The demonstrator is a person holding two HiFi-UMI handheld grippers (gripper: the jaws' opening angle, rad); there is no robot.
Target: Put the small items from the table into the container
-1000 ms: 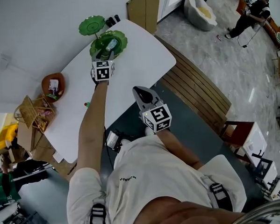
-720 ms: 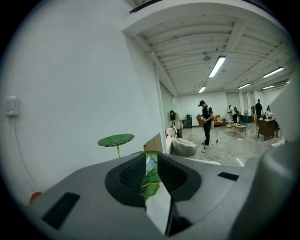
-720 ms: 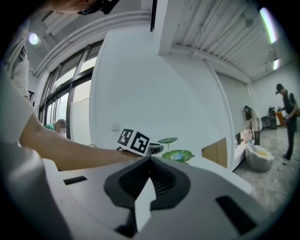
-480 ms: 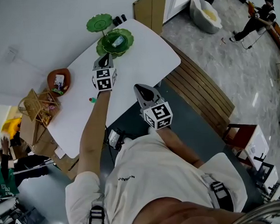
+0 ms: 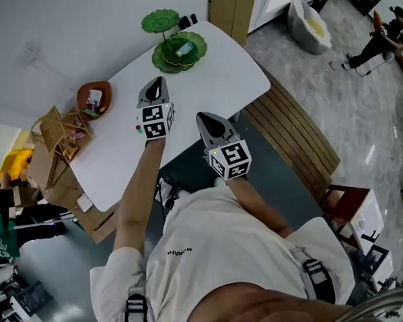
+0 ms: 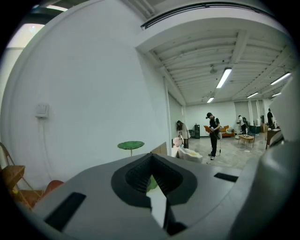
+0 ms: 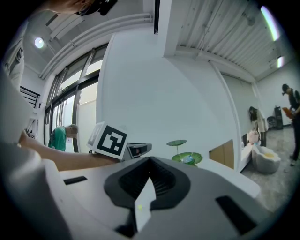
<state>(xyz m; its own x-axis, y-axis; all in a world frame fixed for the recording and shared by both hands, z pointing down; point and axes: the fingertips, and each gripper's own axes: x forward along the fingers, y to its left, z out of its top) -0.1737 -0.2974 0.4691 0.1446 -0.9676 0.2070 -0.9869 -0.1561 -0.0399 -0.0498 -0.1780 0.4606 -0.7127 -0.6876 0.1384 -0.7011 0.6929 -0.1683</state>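
Small item (image 5: 138,129), toward bench's near edge: probably light, slippery; pinch across its middle. Left claw (image 5: 157,80), right claw (image 5: 204,116): both clenched, empty.

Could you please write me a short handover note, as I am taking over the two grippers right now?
Left gripper: jaws shut, empty, over the white table, short of the dish.
Right gripper: jaws shut, empty, by the table's near edge.
Container: green leaf-shaped dish at the far end.
Done: one pale packet lies in the dish.
Left: a small red-and-green item lies on the table beside the left gripper. The brown bowl also holds small items; whether they belong to the job I cannot tell.
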